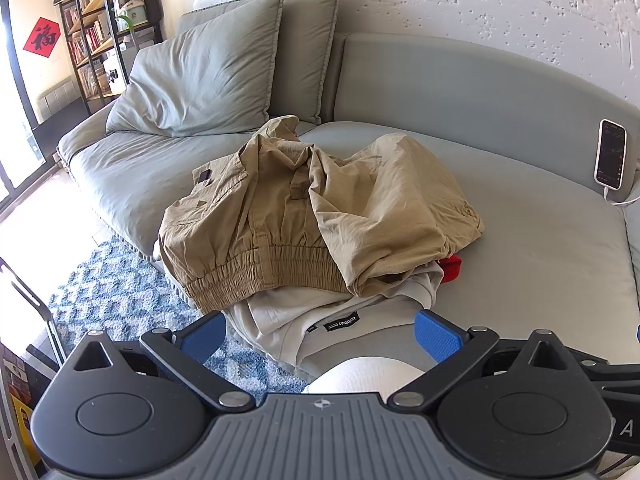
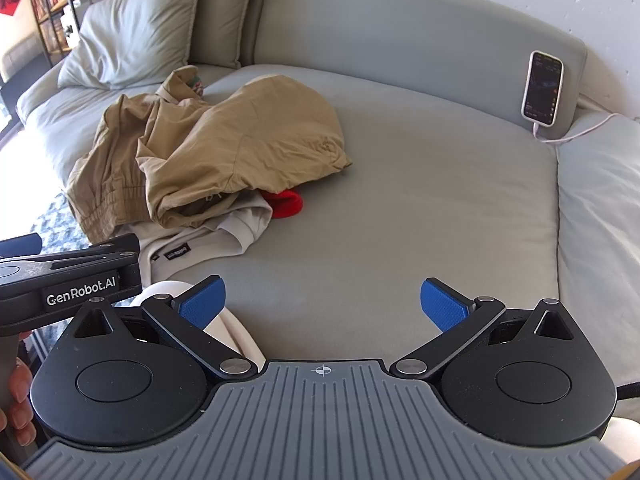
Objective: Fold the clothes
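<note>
Both claws hang released and empty at the sofa's [image 2: 400, 200] front edge: the left gripper [image 1: 320, 334] faces the heap, the right gripper [image 2: 322, 300] bare cushion. The risk, by the look of it, is a pinch catching several layers at once and dragging the whole pile off the front edge onto the rug [image 1: 120, 288]. The khaki garment [image 1: 304, 208], crumpled, elastic hem forward, lies near the seat's front left, atop a cream top [image 1: 288, 320] and something red [image 1: 452, 268]. A phone [image 2: 543, 88] leans at the back corner.
</note>
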`<state>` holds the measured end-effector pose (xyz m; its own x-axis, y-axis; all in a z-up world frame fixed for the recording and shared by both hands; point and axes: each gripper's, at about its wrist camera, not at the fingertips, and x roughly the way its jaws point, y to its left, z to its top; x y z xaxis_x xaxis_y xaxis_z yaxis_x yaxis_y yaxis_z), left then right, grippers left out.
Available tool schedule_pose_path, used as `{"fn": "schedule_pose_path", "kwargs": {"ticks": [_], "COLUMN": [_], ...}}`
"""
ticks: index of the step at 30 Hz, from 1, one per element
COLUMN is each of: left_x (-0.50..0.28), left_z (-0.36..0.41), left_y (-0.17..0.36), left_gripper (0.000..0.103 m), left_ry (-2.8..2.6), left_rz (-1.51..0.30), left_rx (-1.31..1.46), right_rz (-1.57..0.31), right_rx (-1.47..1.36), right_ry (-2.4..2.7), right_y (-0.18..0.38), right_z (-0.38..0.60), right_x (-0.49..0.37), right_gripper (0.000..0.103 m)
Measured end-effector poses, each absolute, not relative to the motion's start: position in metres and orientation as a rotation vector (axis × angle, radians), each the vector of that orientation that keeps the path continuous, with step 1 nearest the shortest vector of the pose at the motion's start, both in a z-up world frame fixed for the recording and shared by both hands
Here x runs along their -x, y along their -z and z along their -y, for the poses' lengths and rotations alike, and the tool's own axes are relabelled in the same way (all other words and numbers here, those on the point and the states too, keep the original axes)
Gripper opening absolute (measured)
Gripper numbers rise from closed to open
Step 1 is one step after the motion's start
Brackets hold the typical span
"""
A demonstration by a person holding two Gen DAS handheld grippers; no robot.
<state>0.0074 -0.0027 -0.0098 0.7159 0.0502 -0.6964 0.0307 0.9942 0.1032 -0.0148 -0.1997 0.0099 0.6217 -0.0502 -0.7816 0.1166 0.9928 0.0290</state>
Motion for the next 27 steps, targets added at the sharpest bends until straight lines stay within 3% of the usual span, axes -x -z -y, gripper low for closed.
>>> {"fn": "schedule_pose_path", "kwargs": {"ticks": [27], "left_x": [-0.019], "left_z": [-0.008], "left_y": [0.024], "left_gripper": [0.101], "left_ry": [-0.026], "left_rz": [-0.821], "left_rx": [-0.061], "right_rz": [-0.918], "right_rx": [-0.055], "right_ry": [0.088], "right_y": [-0.002], "right_z": [0.193], "right_x": [0.003], "right_gripper": [0.103]}}
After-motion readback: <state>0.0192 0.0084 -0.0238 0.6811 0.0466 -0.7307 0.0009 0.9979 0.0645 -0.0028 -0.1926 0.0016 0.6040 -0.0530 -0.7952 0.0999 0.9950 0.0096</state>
